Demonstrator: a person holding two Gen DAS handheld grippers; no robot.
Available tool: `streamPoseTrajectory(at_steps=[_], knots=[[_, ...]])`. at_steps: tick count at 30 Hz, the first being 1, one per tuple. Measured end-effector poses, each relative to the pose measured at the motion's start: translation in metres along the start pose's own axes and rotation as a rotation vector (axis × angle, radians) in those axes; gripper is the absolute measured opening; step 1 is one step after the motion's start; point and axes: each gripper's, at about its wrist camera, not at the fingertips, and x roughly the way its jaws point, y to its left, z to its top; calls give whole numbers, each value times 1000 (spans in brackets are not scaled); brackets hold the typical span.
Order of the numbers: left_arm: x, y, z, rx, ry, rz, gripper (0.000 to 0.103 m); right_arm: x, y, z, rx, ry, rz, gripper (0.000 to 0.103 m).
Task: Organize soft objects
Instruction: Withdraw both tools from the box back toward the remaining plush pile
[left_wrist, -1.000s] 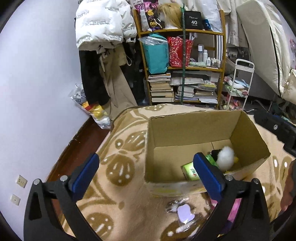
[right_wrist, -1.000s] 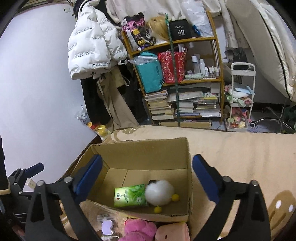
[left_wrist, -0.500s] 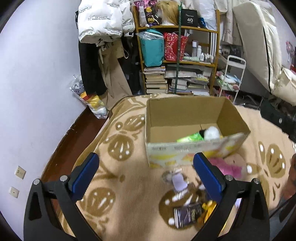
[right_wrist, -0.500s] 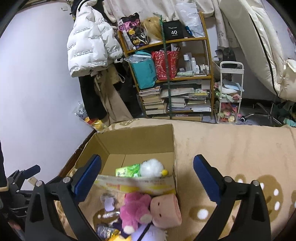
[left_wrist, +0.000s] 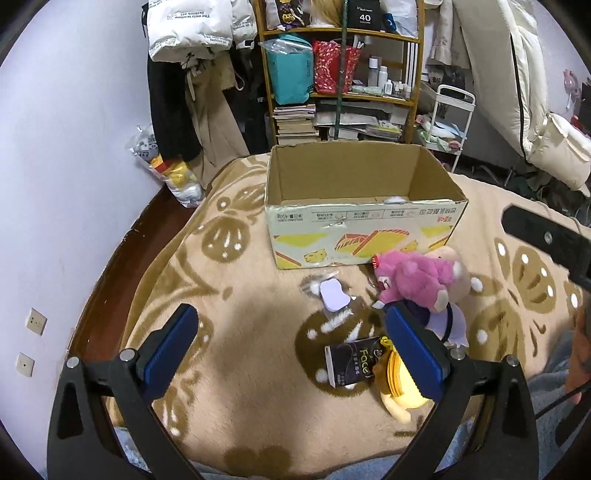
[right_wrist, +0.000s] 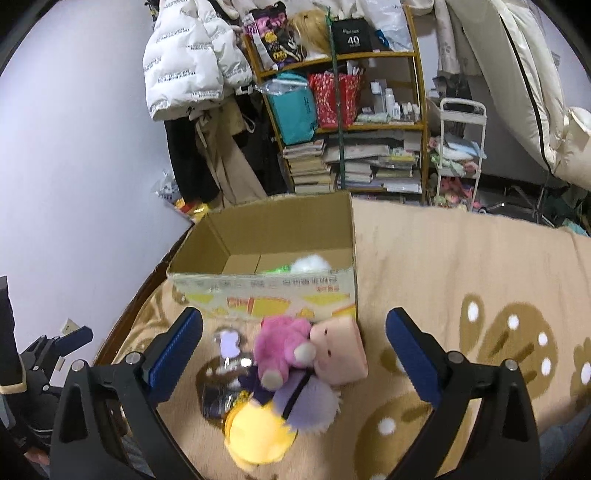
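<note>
Barely started tbh: only a white fluffy toy (right_wrist: 309, 263) and a green pack (right_wrist: 277, 268) are seen in the cardboard box (right_wrist: 269, 291), while the pink plush (right_wrist: 282, 349) and the rest of the pile are left outside, with the fingers of both the left gripper (left_wrist: 291, 350) and the right gripper (right_wrist: 293, 354) held wide apart and nothing gripped.

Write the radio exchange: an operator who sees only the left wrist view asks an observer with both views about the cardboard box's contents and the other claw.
Operator: From the left wrist view I see only a white tuft over the front wall of the cardboard box. What is inside?
Observer: The right wrist view looks over the wall: a white fluffy toy lies in there with a green pack beside it.
Operator: Is the right claw carrying anything? I see only its black body at my edge.
Observer: No. Its fingers stand wide apart with nothing gripped, and the pink plush lies on the blanket between them.
</note>
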Motion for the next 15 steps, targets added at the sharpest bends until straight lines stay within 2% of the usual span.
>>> streamPoseTrajectory(at_steps=[8,15], knots=[[2,-4,-10,2,24,10,100,-1,-1,-13,-15,35,-19,103],[9,-12,-17,22,51,2,100,13,-2,-19,-29,100,-59,103]])
